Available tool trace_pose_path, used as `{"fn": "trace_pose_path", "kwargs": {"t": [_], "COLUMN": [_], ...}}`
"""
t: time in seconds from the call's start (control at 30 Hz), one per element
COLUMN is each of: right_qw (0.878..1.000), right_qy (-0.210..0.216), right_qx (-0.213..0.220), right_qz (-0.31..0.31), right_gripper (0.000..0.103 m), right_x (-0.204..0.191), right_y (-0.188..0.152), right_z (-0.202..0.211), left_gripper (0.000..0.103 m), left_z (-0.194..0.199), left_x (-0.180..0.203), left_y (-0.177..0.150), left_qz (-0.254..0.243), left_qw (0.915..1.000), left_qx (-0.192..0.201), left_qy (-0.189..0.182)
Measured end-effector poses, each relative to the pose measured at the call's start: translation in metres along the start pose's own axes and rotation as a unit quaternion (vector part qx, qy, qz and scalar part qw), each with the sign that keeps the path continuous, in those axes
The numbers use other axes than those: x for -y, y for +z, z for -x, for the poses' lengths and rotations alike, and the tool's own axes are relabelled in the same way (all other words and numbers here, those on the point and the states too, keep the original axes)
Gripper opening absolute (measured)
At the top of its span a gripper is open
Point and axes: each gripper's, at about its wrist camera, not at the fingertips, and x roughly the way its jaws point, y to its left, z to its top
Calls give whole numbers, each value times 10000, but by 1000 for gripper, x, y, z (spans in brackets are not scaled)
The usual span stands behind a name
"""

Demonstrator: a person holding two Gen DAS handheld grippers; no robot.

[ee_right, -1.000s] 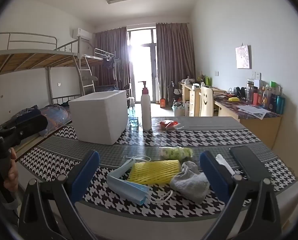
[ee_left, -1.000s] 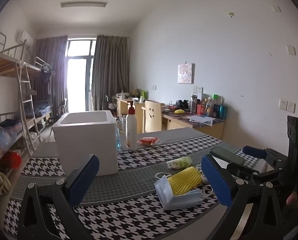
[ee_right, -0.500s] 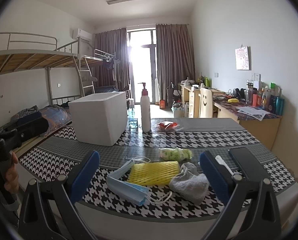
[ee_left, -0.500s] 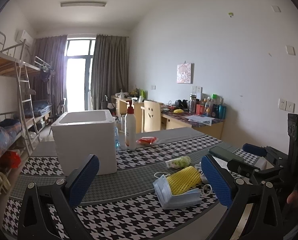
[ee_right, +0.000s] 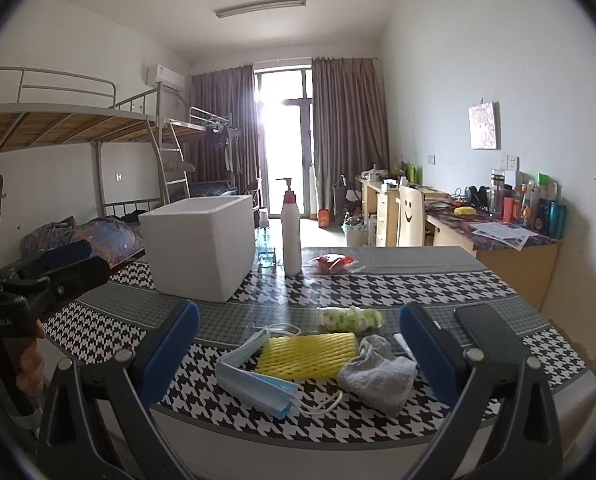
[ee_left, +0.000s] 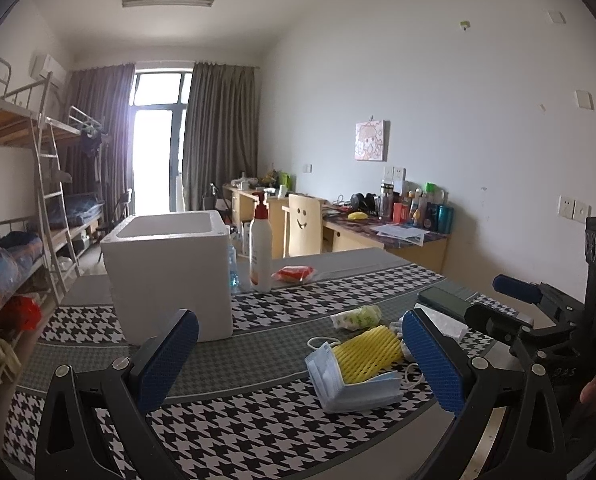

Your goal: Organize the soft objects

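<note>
On the houndstooth tablecloth (ee_right: 397,284) lie a stack of blue face masks (ee_right: 254,380), a yellow foam net (ee_right: 307,354), a grey sock (ee_right: 377,372) and a green-patterned rolled cloth (ee_right: 347,317). The masks (ee_left: 349,384), yellow net (ee_left: 367,354) and rolled cloth (ee_left: 355,317) also show in the left wrist view. A white foam box (ee_left: 170,276) stands open-topped at the back left. My left gripper (ee_left: 298,364) is open, near the table's front edge, left of the pile. My right gripper (ee_right: 298,354) is open, in front of the pile, holding nothing.
A pump bottle (ee_right: 290,232) and a red packet (ee_right: 333,262) stand behind the pile, right of the box (ee_right: 202,244). A black phone (ee_right: 485,332) lies at the right. Bunk beds (ee_right: 78,120) line the left wall, desks (ee_right: 497,236) the right.
Both grippers have drifted slightly; the left view has shifted a little to the right and the right gripper has edged closer to the pile. Nothing was taken hold of.
</note>
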Motion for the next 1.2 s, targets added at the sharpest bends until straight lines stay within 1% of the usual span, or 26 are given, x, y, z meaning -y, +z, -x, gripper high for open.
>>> {"fn": "trace_pose_path", "kwargs": {"t": [0.43,0.63,0.8,0.9,1.0,1.2], "right_qw": [10000,9999,9998,9998,9999,9999], "right_qy": [-45,-87,-39,11,-51,-34], "right_qx": [31,144,199,173,144,75], "right_qz": [20,21,-3,-6,23,-121], "right_gripper": [102,102,102,102,102,102], "right_x": [0,0,0,0,-1,6], "right_y": [1,2,3,3,2,0], "right_z": [2,5,7,5,4,1], "left_gripper": [102,102,102,102,102,102], "left_z": [-1,-2,-4,-4,-4,-9], "left_x": [2,3,5,6,6,8], "left_y": [-2,-3,-4,-5,-6,-7], "left_qz": [-22,10,22,17,32,24], "left_qw": [10000,10000,9999,9999,9999,9997], "left_qx": [-42,-27,-61,-73,-71,-144], "left_qy": [-26,-39,-98,-116,-141,-173]}}
